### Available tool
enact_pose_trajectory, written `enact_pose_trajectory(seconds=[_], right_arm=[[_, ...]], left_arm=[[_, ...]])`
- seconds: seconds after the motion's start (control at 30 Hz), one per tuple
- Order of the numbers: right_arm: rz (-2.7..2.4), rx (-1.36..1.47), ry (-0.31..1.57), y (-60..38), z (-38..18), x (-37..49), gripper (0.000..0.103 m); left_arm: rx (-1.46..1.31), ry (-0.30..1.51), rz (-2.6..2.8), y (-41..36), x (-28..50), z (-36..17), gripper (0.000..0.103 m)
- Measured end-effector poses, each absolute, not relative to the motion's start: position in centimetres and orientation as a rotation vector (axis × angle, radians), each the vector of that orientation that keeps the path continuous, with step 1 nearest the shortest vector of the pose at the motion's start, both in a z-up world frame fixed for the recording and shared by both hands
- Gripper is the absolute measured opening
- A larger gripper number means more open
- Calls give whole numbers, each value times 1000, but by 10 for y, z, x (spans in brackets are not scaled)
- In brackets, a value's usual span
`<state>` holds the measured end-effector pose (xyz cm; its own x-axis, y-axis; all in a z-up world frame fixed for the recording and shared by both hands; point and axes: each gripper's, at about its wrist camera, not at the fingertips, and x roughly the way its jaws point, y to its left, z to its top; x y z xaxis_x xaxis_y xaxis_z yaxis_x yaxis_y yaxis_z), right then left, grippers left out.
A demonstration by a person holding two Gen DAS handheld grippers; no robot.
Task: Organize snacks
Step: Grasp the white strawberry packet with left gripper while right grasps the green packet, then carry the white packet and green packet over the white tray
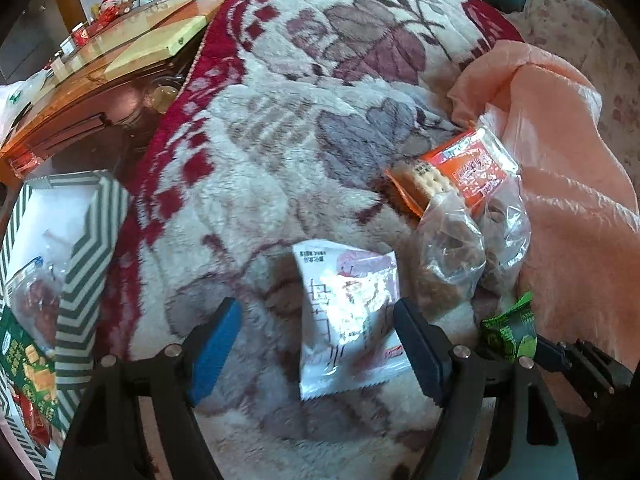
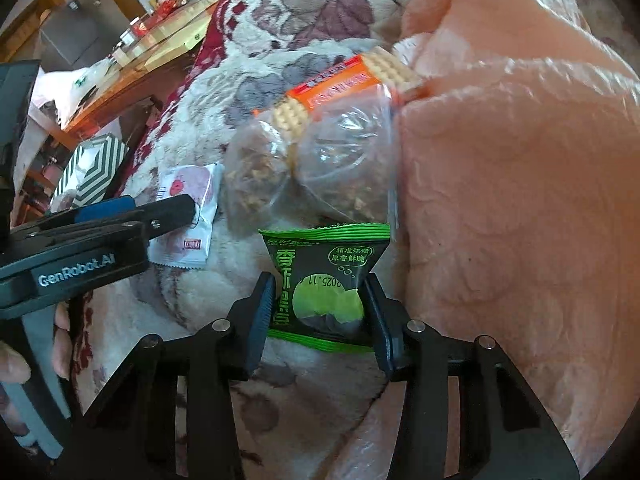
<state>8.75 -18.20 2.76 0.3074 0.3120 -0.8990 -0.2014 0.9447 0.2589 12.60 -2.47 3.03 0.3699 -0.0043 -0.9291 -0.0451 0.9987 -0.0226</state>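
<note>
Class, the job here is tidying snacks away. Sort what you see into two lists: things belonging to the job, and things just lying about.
Belonging to the job:
green snack packet, gripped by the right gripper
white snack packet, between the open left gripper fingers
orange cracker pack
clear bags
striped box

Lying about:
floral blanket
peach plastic bag
wooden table

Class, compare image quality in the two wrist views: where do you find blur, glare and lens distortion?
Left wrist view: white packet smeared, glare on its foil, blanket bulging toward dark corners. Right wrist view: green packet print crisp, clear bags glinting, edges equally curved.
</note>
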Motion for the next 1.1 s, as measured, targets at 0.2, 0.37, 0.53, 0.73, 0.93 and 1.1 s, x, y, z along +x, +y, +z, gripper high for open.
enact_pose_trajectory(seconds=[0.2, 0.37, 0.53, 0.73, 0.93, 1.1], right_arm=[[364, 92, 1204, -177, 29, 86, 43], [361, 114, 1210, -180, 28, 84, 43], [360, 128, 1217, -182, 26, 85, 43], [365, 131, 1216, -183, 26, 85, 43], [373, 88, 1205, -178, 32, 82, 43], [394, 68, 1183, -168, 44, 76, 41]], left_arm=[[-88, 1199, -54, -26, 127, 25, 61], [-132, 1212, -75, -21, 125, 27, 63], [-98, 1229, -74, -30, 123, 24, 77], [-86, 1233, -35, -31, 128, 19, 72], [-90, 1203, -39, -18, 122, 21, 55], [-93, 1150, -24, -2, 103, 39, 55]])
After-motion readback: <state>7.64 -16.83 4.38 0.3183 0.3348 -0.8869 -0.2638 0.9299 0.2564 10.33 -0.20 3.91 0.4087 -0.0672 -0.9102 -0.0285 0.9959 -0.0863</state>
